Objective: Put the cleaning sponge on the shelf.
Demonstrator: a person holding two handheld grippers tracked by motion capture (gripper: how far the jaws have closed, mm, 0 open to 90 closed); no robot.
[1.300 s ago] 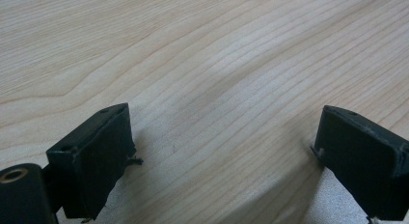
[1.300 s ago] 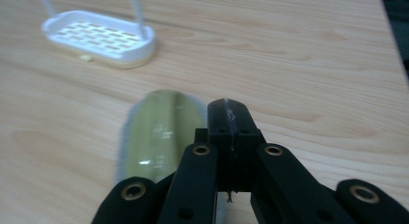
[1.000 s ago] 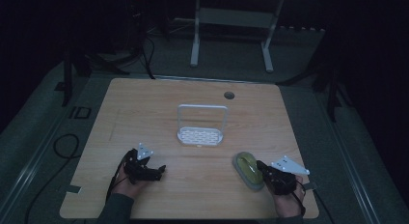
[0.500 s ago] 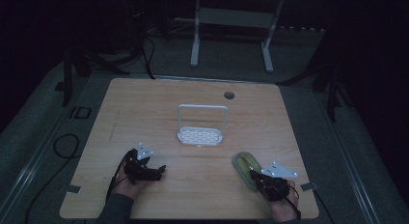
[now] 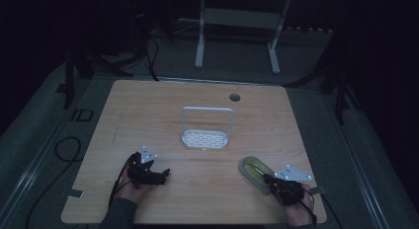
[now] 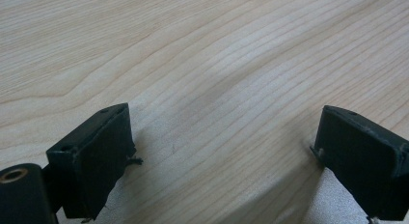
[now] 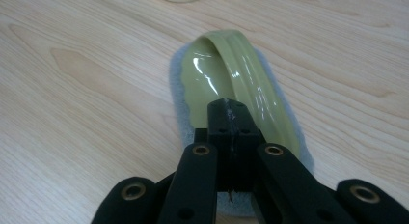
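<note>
A grey scrub pad (image 5: 247, 166) with an olive-yellow loop handle (image 5: 257, 171) lies at the near right of the wooden table (image 5: 148, 115). My right gripper (image 5: 267, 178) is shut on the near end of that handle. The right gripper view shows the glossy handle (image 7: 243, 64) arching over the grey pad (image 7: 175, 89), with the right gripper (image 7: 230, 113) clamped on its end. My left gripper (image 5: 164, 174) rests at the near left, jaws wide apart. In its own view the left gripper (image 6: 226, 151) holds nothing, with bare wood between the jaws.
A white wire rack (image 5: 205, 138) with a tall hoop stands at the table's middle. A round cable hole (image 5: 234, 97) sits near the far edge. A desk frame (image 5: 237, 21) stands on the floor beyond the table. Cables trail off the left side.
My right gripper has shifted slightly left and toward the near edge, turning a little, still clamped on the handle. The left gripper has not moved.
</note>
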